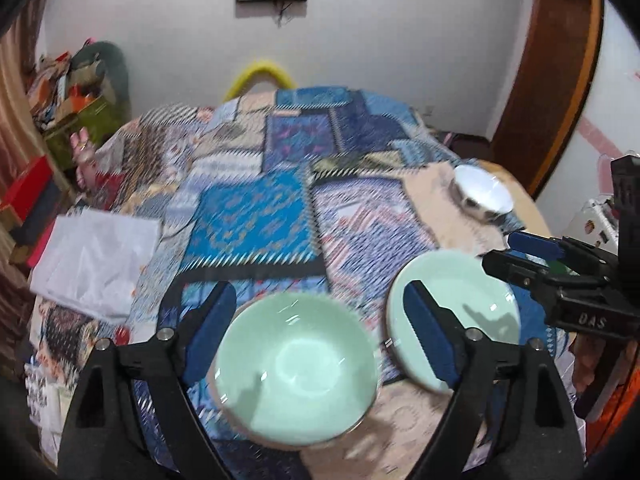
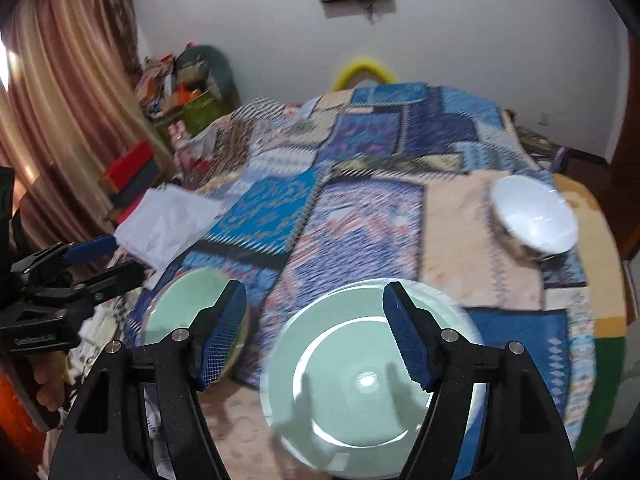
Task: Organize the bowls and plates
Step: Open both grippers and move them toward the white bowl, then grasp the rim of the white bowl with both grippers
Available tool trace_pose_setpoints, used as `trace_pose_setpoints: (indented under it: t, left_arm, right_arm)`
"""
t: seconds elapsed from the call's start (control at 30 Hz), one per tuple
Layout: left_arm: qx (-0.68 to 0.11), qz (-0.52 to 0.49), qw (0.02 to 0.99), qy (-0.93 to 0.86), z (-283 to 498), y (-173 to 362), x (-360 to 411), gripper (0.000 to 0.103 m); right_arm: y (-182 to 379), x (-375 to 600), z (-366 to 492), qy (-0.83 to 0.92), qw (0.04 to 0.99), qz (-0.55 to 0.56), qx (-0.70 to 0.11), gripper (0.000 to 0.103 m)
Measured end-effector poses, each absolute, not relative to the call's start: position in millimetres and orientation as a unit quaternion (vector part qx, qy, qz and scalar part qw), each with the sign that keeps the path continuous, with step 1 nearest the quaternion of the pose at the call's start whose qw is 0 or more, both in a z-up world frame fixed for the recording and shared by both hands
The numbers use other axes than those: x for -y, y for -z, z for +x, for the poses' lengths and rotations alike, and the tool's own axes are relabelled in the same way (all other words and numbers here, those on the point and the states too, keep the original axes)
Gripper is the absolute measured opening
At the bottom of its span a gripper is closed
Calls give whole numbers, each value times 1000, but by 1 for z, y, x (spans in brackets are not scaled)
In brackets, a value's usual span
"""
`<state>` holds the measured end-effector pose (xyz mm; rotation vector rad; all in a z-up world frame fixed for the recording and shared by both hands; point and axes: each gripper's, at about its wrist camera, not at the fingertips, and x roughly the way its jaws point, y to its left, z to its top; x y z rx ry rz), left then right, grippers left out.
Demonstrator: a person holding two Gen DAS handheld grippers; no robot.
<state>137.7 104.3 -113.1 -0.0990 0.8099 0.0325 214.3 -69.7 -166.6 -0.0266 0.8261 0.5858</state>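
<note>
1. On the quilt's (image 1: 256, 216) near edge: green bowl (image 1: 296, 368) left, green plate (image 2: 372, 376) right, apart.
2. Left gripper (image 1: 320, 340): jaws spread wide over the bowl, holding nothing.
3. Right gripper (image 2: 316, 340): jaws spread over the plate, empty.
4. White bowl (image 2: 534, 216) at the far right edge.
5. Left view alone shows the green bowl whole; right view's finger (image 2: 222, 340) hides part of it.
6. White sheet (image 1: 96, 260) at the left edge.

Two bowls: one pale green bowl (image 1: 296, 368) (image 2: 192, 312), one white bowl (image 1: 482, 192) (image 2: 534, 214). One pale green plate (image 1: 460, 304) (image 2: 360, 376). One patchwork cloth (image 1: 256, 216) (image 2: 360, 216). One white sheet (image 1: 96, 260) (image 2: 168, 224). Two grippers: left gripper (image 1: 320, 336) (image 2: 96, 258), right gripper (image 2: 316, 336) (image 1: 516, 252).
</note>
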Motion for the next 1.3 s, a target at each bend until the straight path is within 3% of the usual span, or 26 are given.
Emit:
trace_pose_setpoints:
  t: [0.37,0.7,0.93,1.13,1.3]
  left_arm:
    - [-383,-31,923,26,210,102,-51,94]
    - [-415,-16,908,48,292,132,-7,95]
    - [-444,-8,895,54,334,166,13,95]
    - [-458,5,887,58,355,185,23,95]
    - [-469,7,881,61,365,197,29,95]
  right_arm:
    - [147,157,261,-184,912,7,-366,72]
    - [183,216,320,-103,914,36,-390,72]
    - [227,243,362,-78,893,70,-437,38]
    - [252,254,388,-82,874,96,-469,25]
    - [264,249,400,-85,871,88,-475,21]
